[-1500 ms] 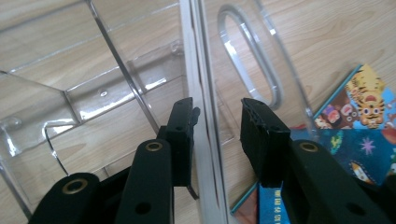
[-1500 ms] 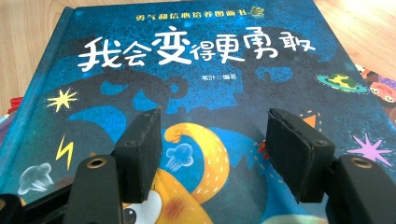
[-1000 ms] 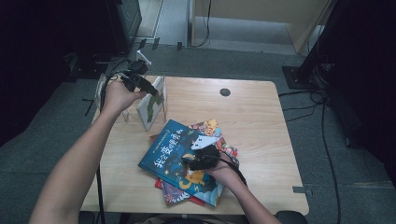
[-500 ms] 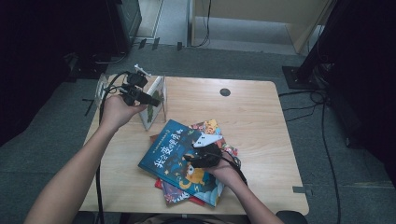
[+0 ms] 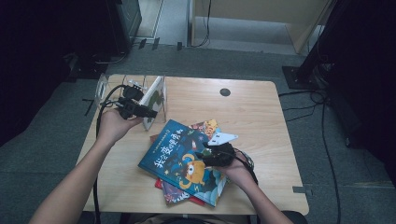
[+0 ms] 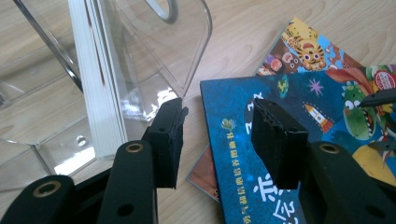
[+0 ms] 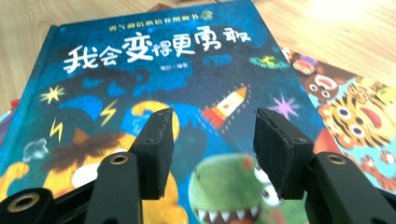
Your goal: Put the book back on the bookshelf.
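Jaws of both grippers gape empty: left gripper (image 5: 140,108) opening, right gripper (image 5: 205,156) perhaps closing.

Far half and right side of the table (image 5: 252,105) lie bare wood, apart from a small dark disc (image 5: 225,92) near the far edge; open passage there. Far-left corner is blocked by a clear plastic stand (image 5: 105,88) holding an upright book (image 5: 155,100); its transparent walls rise just beside the left gripper (image 5: 140,109). Centre-front is covered by a low stack of picture books, blue book (image 5: 182,161) on top, passable from above. A strip of bare wood separates stand and stack.
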`<state>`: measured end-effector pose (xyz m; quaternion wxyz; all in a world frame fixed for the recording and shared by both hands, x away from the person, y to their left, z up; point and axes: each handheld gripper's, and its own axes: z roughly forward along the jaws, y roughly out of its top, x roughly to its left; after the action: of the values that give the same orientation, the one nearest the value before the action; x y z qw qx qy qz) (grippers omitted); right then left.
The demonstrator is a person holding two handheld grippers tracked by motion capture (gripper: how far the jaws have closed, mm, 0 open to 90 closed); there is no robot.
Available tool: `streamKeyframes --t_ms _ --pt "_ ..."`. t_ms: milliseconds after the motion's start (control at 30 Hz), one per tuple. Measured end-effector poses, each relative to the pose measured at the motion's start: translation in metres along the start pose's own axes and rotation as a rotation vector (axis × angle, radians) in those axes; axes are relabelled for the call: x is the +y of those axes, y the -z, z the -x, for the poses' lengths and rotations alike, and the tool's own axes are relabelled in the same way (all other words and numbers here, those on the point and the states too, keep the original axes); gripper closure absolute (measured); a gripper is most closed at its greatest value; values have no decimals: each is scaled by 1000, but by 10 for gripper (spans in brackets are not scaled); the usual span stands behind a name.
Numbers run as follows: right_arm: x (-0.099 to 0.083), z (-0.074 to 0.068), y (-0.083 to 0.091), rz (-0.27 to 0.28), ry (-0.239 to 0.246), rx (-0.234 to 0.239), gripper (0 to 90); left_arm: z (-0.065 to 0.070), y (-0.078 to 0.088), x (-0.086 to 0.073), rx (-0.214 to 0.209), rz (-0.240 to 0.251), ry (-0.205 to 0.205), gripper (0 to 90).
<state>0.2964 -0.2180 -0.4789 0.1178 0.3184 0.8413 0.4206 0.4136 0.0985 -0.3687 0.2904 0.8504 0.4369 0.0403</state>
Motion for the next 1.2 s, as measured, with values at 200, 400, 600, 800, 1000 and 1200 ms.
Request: streamKeyframes --t_ms 200,400,600,800,1000,1200 --pt "-8 5 11 11 -24 -13 492 5 -1 -16 6 33 -15 540" --pt "-16 8 18 9 -34 -29 499 3 -8 -33 -27 46 1 532" --pt "-23 8 24 4 -41 -35 504 4 -18 -46 -49 31 3 524" --pt "-31 9 34 11 -58 -52 504 12 -28 -59 -55 20 -27 524" --pt "-41 10 46 22 -101 -69 518 17 -36 -72 -74 42 -34 518" --pt "-54 10 55 12 -95 -89 578 24 -42 -80 -103 39 -55 498"
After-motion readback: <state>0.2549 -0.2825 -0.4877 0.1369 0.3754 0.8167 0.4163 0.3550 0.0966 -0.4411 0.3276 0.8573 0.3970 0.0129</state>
